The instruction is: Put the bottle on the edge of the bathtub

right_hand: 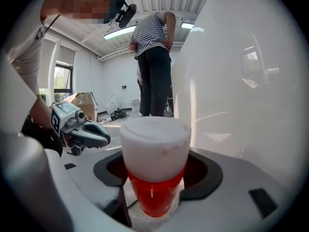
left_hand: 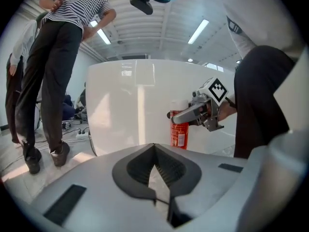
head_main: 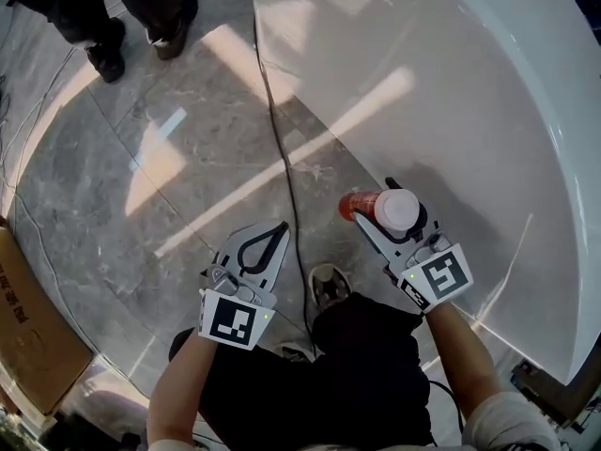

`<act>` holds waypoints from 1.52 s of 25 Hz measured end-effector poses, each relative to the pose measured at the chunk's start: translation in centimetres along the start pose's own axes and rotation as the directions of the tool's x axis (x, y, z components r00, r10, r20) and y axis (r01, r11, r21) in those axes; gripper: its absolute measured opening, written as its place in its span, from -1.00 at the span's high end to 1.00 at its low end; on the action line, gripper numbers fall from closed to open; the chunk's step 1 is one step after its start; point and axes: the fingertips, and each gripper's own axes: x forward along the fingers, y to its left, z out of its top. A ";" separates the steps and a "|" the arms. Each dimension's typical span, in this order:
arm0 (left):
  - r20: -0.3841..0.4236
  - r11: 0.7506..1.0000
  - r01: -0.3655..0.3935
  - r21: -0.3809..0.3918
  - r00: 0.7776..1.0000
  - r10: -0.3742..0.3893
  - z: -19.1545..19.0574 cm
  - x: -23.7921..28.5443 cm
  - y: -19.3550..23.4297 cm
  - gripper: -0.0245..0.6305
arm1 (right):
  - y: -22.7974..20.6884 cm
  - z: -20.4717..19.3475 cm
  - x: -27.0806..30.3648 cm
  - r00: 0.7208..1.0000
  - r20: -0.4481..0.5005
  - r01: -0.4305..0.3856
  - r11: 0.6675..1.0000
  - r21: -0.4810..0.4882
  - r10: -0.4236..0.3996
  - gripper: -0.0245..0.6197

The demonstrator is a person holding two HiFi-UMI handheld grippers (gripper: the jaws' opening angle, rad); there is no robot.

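Observation:
A red bottle with a white cap (head_main: 387, 207) is gripped near its top by my right gripper (head_main: 380, 216), low beside the white bathtub's outer wall (head_main: 451, 111). The right gripper view shows the cap (right_hand: 154, 144) and red body (right_hand: 155, 193) standing upright between the pads. From the left gripper view the bottle (left_hand: 179, 130) hangs upright in front of the tub wall (left_hand: 140, 105). My left gripper (head_main: 266, 248) is shut with nothing in it, over the grey floor to the left of the bottle; its pads meet tip to tip (left_hand: 154, 164).
A black cable (head_main: 282, 148) runs across the marble floor between the grippers. A standing person's shoes (head_main: 141, 26) are at the top left, and a cardboard box (head_main: 28, 327) lies at the left edge. The tub's rim curves along the right (head_main: 563, 158).

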 end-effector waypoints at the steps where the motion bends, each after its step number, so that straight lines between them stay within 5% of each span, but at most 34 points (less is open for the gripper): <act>1: -0.020 1.000 0.012 0.006 1.000 -0.012 -0.7 -0.1 -0.5 0.89 | -0.1 -0.5 -0.1 1.000 -0.004 0.006 1.000 0.001 -0.006 0.01; 15: -0.028 0.976 0.207 -0.064 0.977 -0.209 -6.5 -3.1 -6.2 0.89 | -1.3 -7.0 0.4 0.997 -0.014 0.082 0.997 -0.011 -0.082 0.01; 38: -0.134 0.982 0.144 -0.123 0.978 -0.160 -11.2 -4.1 -7.4 0.89 | -4.6 -13.9 3.5 0.984 -0.058 0.171 0.985 0.006 -0.170 0.01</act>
